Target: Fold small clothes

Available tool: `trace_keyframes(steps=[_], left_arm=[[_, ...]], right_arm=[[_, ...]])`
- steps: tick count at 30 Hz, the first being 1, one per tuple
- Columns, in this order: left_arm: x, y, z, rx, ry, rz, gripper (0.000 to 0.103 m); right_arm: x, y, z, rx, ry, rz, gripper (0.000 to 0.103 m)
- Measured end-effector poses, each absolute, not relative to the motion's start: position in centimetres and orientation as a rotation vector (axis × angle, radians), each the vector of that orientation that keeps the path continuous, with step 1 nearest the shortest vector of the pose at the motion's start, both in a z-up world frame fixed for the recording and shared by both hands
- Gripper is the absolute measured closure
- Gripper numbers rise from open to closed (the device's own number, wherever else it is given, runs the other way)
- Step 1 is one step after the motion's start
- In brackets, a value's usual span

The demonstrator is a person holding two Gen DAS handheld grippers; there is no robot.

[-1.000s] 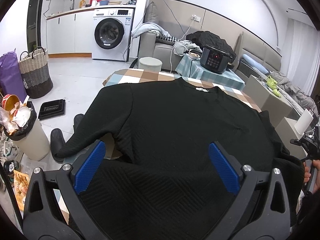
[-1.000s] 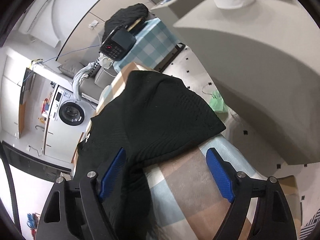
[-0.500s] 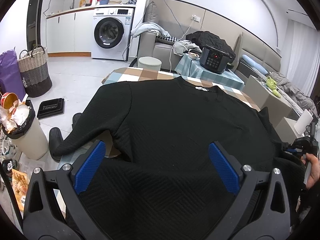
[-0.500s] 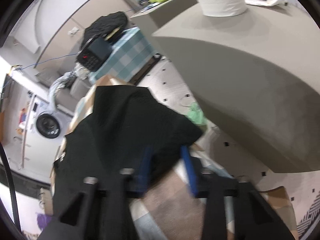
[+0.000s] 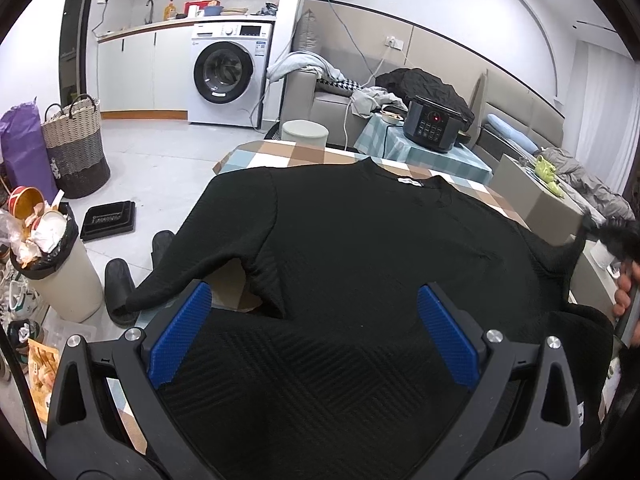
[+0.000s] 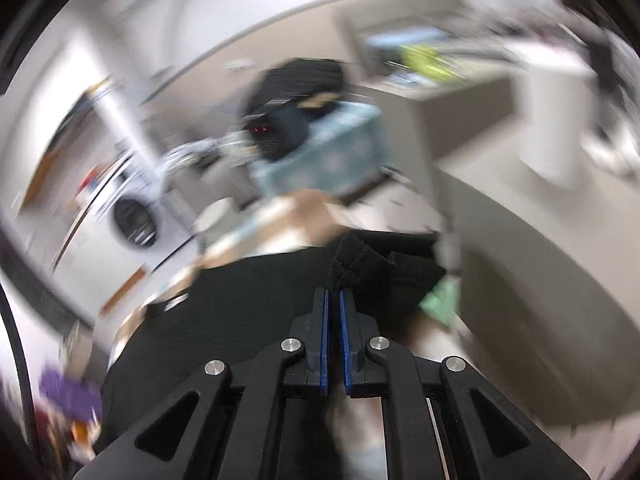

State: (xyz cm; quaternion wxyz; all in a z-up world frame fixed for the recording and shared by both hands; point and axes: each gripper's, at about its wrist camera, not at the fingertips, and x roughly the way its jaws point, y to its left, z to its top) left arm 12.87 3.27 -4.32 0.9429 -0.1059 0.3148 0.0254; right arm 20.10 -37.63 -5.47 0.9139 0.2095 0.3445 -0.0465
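Note:
A black textured sweater (image 5: 360, 264) lies spread on a checked table (image 5: 280, 152), collar at the far side. Its left sleeve (image 5: 188, 272) hangs over the table's left edge. My left gripper (image 5: 316, 332) is open, its blue pads wide apart over the sweater's lower part, holding nothing. My right gripper (image 6: 334, 300) is shut on the sweater's right sleeve (image 6: 360, 264), lifting its end off the table; this view is motion-blurred. In the left wrist view the right gripper (image 5: 612, 236) shows at the far right with the sleeve pulled up.
A full bin (image 5: 56, 264), slippers (image 5: 120, 280) and a black tray (image 5: 108, 220) sit on the floor at left. A cooker (image 5: 434, 128) stands on a side table behind. A grey cabinet (image 6: 520, 240) with a paper roll (image 6: 552, 120) is close on the right.
My right gripper closed from wide open onto the right sleeve and lifted it, swinging quickly. The left gripper has stayed open and nearly still.

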Motion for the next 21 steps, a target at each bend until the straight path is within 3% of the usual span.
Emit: trace_keyframes(steps=[6,8,12,21], left_arm=[[12.1,4.3,-4.2,-0.225,0.633,0.091,0.001],[12.0,5.1,-4.3,-0.254,0.641,0.102,0.001],[11.8,6.6,-4.3,-0.279,0.645,0.124,0.001],[11.5,10.8,-5.9,-0.368,0.683,0.220,0.001]], right_arm=[[22.0,-24.3,-4.8,0.143,0.851,0.359,0.097],[21.7,-21.7,-6.2,0.091,0.918,0.405,0.091],[21.7,-21.9,-8.1,0.154,1.000,0.409,0.085],[23.0,-22.7,-12.5,0.212,1.145,0.225,0.084]])
